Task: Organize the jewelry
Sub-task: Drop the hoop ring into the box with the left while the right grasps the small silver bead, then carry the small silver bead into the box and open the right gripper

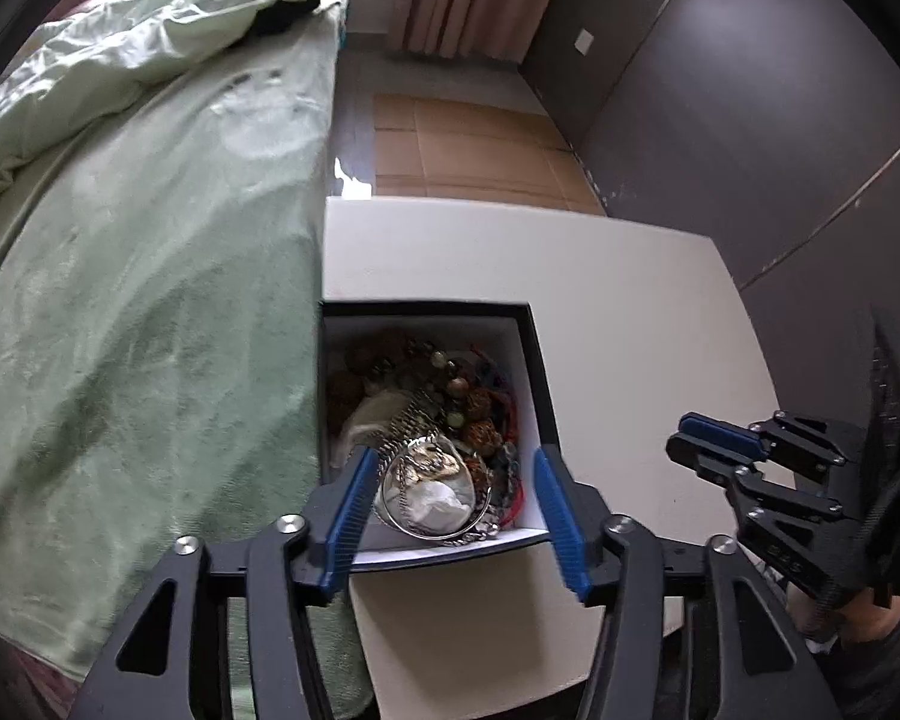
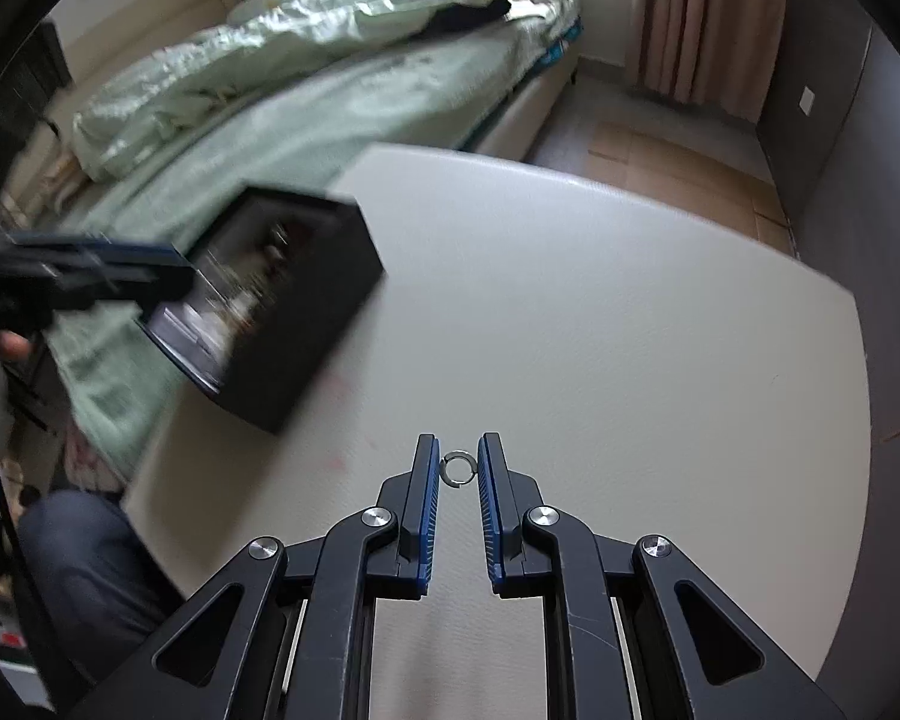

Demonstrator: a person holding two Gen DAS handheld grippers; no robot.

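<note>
Bedroom surroundings frame the work: a white table (image 2: 600, 312) stands just beside a bed under a pale green blanket (image 1: 150, 276), with pink curtains and grey wall panels behind. On that table, near its front edge, lies a small silver metal ring (image 2: 457, 469), flat on the bare surface and well apart from the black square jewelry box with a white lining (image 1: 528, 360), which sits at the table edge nearest the bed. The box holds a tangled heap: beaded bracelets in brown, green and orange (image 1: 468, 402), a silver chain, and a large silver bangle (image 1: 432, 498) resting on top. The right gripper (image 2: 457, 468) brackets the ring, one blue-padded finger on each side, with the jaws narrowed but gaps visible on either side, so it is released and grasps nothing yet; it looks lined up low so a pinch can catch the thin ring. The left gripper (image 1: 450, 474) hovers spread wide over the near side of the box, holding nothing, probably poised to steady the box or pick from the heap. Thin and flat as the ring is, it may slide away as the pads close.
</note>
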